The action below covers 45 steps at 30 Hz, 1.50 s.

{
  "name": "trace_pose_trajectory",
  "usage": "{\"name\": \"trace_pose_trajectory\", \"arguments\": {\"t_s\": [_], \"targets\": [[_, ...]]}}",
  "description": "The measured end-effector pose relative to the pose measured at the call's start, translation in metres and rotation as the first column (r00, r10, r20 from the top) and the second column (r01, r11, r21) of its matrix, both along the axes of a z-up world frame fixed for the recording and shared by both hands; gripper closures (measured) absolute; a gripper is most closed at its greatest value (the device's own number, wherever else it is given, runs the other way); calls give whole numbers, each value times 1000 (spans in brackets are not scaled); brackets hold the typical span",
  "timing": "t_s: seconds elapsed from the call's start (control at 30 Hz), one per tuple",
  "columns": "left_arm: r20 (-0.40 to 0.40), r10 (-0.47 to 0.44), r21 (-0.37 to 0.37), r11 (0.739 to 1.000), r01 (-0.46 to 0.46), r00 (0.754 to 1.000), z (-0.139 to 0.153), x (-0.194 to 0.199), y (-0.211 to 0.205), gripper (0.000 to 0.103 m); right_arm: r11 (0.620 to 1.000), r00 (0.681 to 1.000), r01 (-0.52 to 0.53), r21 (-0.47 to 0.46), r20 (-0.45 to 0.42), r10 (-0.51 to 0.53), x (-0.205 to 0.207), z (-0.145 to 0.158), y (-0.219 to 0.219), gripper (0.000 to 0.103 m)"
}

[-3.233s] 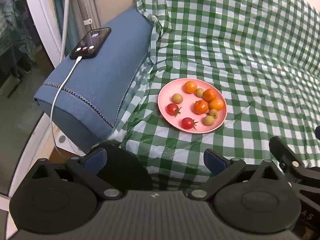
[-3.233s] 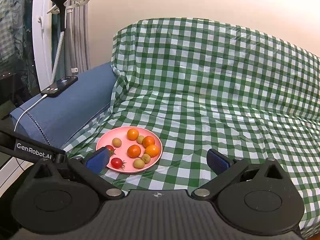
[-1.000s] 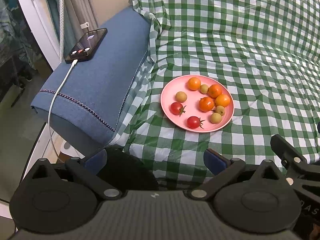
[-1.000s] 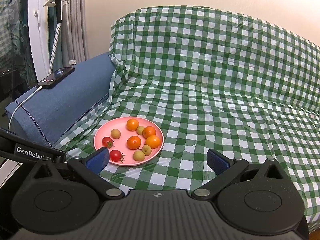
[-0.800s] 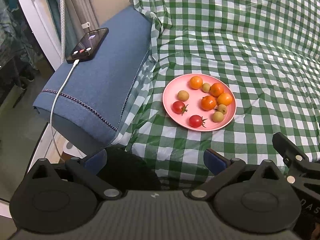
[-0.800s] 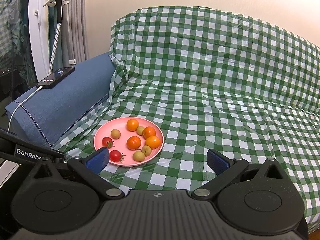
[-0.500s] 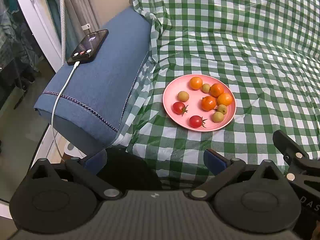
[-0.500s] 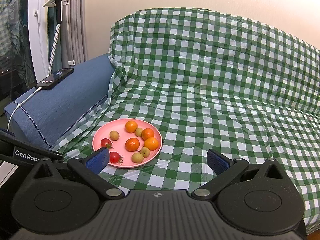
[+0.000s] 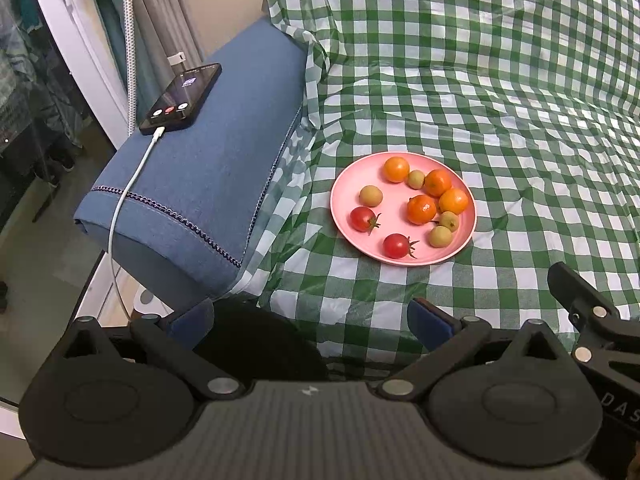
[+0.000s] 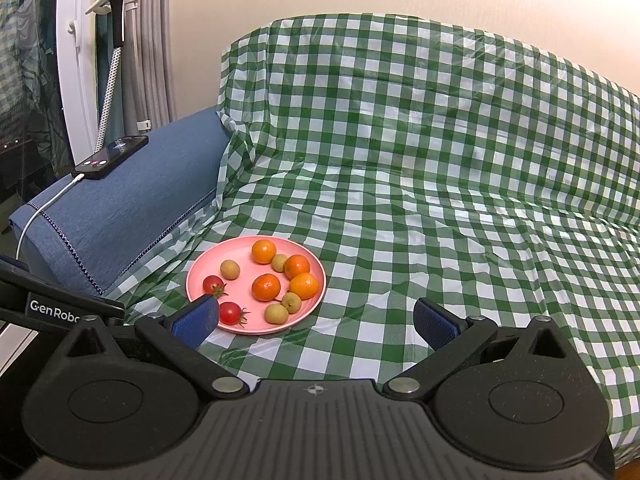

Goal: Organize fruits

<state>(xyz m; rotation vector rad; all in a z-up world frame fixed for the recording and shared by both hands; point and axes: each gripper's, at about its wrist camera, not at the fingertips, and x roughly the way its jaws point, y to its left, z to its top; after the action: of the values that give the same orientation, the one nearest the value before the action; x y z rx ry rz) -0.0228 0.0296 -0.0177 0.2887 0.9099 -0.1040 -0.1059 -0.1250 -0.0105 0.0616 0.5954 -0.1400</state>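
A pink plate (image 9: 348, 184) lies on the green checked cloth over a sofa seat; it also shows in the right wrist view (image 10: 244, 247). On it are several small oranges (image 9: 421, 209), several pale green-yellow fruits (image 9: 371, 195) and two red cherry tomatoes (image 9: 362, 219). My left gripper (image 9: 310, 318) is open and empty, hanging in front of the sofa's edge, short of the plate. My right gripper (image 10: 316, 320) is open and empty, low over the cloth at the plate's near right side; its left pad (image 10: 198, 319) overlaps the plate's near rim in view.
A blue sofa armrest (image 9: 208, 160) stands left of the plate, with a phone (image 9: 182, 98) on a white charging cable (image 9: 128, 196) lying on it. The checked cloth (image 10: 440, 200) runs up the backrest. A white door frame and curtains are at the far left.
Both cameras have drifted slightly; the plate sits a little lower and farther right in the left view. Both grippers stay open and the fruits have not moved.
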Motion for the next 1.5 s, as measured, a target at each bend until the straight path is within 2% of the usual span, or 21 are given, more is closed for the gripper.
{"name": "trace_pose_trajectory", "arguments": {"t_s": [1.5], "targets": [[-2,3,0,1000,-3,1000,-3,0,0,0,1000,1000,2,4,1,-2,0,-2,1,1]]}}
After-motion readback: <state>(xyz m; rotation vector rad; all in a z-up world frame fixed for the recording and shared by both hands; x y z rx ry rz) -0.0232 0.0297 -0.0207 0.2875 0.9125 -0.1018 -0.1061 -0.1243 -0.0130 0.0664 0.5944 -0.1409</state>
